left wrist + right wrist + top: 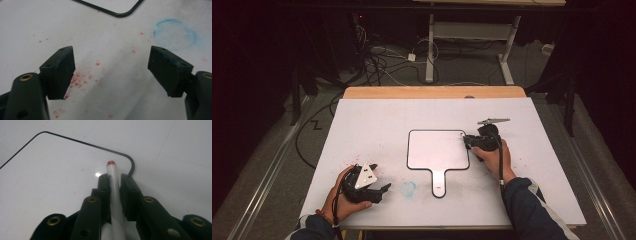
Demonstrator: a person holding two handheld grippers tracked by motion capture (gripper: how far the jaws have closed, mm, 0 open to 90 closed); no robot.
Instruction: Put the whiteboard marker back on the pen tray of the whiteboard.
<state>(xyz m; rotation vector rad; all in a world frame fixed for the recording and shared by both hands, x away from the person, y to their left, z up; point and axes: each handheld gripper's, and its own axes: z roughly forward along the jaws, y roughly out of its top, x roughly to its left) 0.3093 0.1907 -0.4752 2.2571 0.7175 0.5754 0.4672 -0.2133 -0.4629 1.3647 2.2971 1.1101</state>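
A small white board with a black rim and a handle [438,150] lies flat in the middle of the white table. My right gripper [468,140] hovers at its right top corner, shut on a white marker with a red tip [113,178]. The marker's tip points over the board's rounded corner [130,160]. My left gripper [381,190] rests near the table's front left, its jaws wide apart with nothing between the pads [61,71].
Red specks [82,77] and a faint blue ring stain [175,33] mark the table [362,125] by the left gripper. Beyond the table's wooden far edge stand another desk's legs [430,50] and loose cables on the floor.
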